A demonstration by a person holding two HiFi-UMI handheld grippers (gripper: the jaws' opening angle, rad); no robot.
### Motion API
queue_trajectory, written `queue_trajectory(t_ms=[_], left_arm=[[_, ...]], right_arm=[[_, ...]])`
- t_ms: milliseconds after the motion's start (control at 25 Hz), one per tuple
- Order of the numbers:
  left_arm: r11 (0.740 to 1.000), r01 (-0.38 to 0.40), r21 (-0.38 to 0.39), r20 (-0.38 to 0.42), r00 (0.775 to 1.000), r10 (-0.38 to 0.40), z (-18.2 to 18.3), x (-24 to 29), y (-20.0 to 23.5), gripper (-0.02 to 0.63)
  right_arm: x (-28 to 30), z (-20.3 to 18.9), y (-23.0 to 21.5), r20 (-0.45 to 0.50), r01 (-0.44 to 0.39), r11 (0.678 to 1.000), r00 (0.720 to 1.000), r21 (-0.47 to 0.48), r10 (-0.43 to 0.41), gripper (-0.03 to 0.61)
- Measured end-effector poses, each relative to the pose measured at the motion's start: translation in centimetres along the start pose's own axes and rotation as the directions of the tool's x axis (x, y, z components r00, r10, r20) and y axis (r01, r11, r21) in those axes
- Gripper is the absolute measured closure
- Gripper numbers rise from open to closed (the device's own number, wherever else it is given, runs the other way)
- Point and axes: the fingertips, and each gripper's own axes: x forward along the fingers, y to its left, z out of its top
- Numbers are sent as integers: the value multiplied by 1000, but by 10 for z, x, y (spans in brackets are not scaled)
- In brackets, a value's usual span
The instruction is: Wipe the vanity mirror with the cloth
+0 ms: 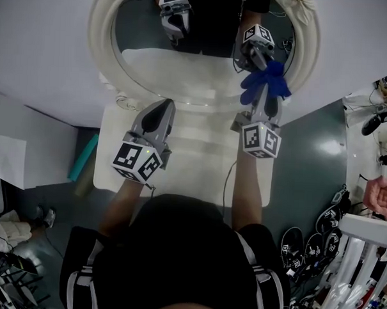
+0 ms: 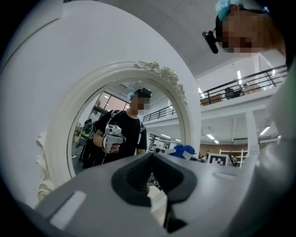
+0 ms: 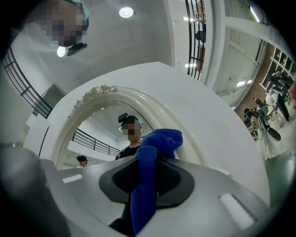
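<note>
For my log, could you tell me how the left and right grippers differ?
The right gripper is shut on the blue cloth; the left gripper is shut, empty. The right reaches the mirror glass; the left stops at its frame. Both face the mirror.

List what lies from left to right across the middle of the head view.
Teal roll → left claw, shut and empty → right claw, shut on the blue cloth → a person's hand at the right edge.
</note>
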Motion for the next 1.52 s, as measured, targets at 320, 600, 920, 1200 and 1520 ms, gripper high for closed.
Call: queue_trajectory(t_ms=[320, 600, 920, 1200, 1520], left_arm=[[1000, -27, -17, 2, 1000, 27, -6, -2, 7, 602], [998, -57, -12, 25, 998, 58, -2, -13, 11, 602], [996, -85, -30, 50, 995, 86, 11, -35, 19, 603], [991, -126, -37, 81, 988, 128, 26, -54, 41, 601], [981, -186, -50, 107, 976, 191, 32, -88, 56, 603]], right_arm=[[9, 3, 1, 31, -20, 1000, 999, -7, 20, 502], [10, 9, 6, 49, -47, 999, 998, -14, 47, 502], [14, 21, 26, 76, -84, 996, 994, -9, 84, 502], [29, 30, 69, 120, -156, 987, 980, -29, 158, 502], [33, 30, 114, 141, -227, 973, 963, -40, 230, 502]])
